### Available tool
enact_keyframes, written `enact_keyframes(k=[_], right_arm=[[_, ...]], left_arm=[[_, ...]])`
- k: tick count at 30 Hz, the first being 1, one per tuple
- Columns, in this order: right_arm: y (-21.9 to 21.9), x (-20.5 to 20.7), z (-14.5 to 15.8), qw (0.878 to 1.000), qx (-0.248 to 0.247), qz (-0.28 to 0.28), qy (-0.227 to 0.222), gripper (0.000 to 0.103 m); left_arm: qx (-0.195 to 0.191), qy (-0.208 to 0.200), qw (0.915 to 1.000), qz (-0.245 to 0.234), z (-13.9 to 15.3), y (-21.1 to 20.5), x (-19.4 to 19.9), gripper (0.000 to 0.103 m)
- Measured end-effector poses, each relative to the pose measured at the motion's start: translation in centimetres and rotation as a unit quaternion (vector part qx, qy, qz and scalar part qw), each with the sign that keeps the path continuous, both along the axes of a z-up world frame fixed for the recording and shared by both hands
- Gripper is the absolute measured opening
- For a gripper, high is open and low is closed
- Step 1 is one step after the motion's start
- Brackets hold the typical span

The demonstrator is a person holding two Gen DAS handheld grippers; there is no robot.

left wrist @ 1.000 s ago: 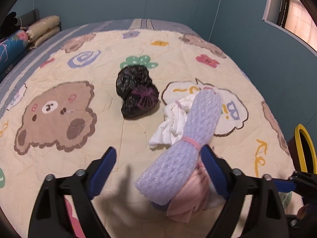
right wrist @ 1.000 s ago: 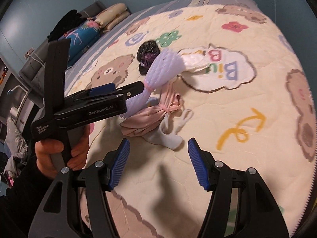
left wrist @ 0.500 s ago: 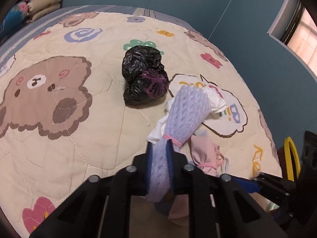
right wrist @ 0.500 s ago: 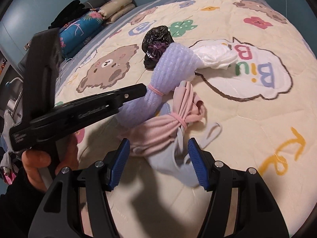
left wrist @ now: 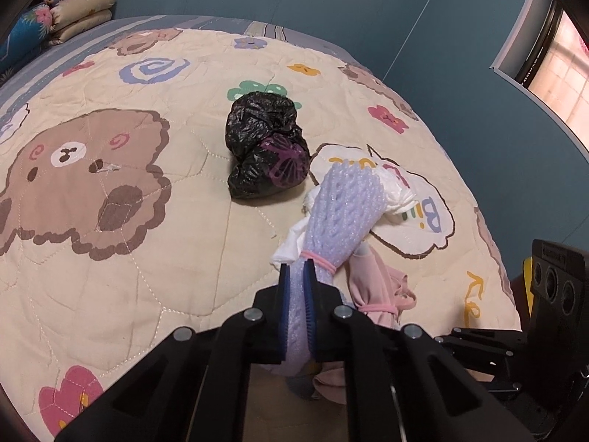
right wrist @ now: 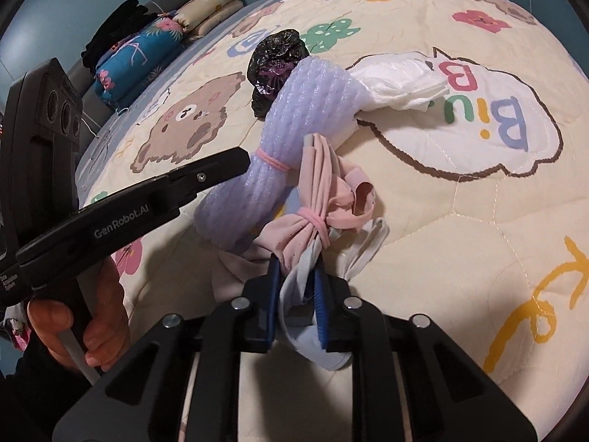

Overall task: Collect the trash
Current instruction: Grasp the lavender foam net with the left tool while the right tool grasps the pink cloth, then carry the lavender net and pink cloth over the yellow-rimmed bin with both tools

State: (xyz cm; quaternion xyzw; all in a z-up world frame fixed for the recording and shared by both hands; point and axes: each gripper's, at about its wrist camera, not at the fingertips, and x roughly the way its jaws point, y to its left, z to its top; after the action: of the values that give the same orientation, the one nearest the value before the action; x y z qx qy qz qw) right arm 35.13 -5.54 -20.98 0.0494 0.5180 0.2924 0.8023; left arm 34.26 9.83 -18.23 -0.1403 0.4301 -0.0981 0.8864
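A lilac foam-net roll (left wrist: 342, 213) (right wrist: 294, 125) tied with a pink band lies on the quilt. My left gripper (left wrist: 296, 276) is shut on its near end. Beside it lies a pink and pale blue cloth bundle (right wrist: 324, 199) (left wrist: 371, 283), also banded. My right gripper (right wrist: 296, 269) is closing with the bundle's pale blue end squeezed between its pads. A crumpled white bag (right wrist: 401, 81) (left wrist: 394, 188) pokes out behind the roll. A black plastic bag (left wrist: 265, 143) (right wrist: 276, 59) sits further back on the bed.
The cream cartoon quilt (left wrist: 110, 258) covers the bed. Pillows and a blue floral bolster (right wrist: 147, 44) are stacked at the head end. A hand (right wrist: 92, 320) holds the left gripper's handle. A blue wall and a window (left wrist: 552, 55) stand to the right.
My left gripper went from wide open to shut on the foam roll. My right gripper moved in over the cloth bundle and closed on its pale blue end.
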Motion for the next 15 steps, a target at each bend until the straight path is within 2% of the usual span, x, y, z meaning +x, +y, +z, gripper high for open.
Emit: enact_keyframes(k=[7,15], right_arm=[[-1.5,-1.1,2.1,1.0,0.02,0.006,0.003,0.011],[-5.5,-4.0,4.9,1.0,0.024,-0.002,0.004,0.011]], left_arm=[[0.001,-0.019,0.9998,-0.006,2.1,-0.1,-1.4,0.006],[-0.002,-0.041,0.9991,-0.008,4.4,0.7,-4.4,0.006]])
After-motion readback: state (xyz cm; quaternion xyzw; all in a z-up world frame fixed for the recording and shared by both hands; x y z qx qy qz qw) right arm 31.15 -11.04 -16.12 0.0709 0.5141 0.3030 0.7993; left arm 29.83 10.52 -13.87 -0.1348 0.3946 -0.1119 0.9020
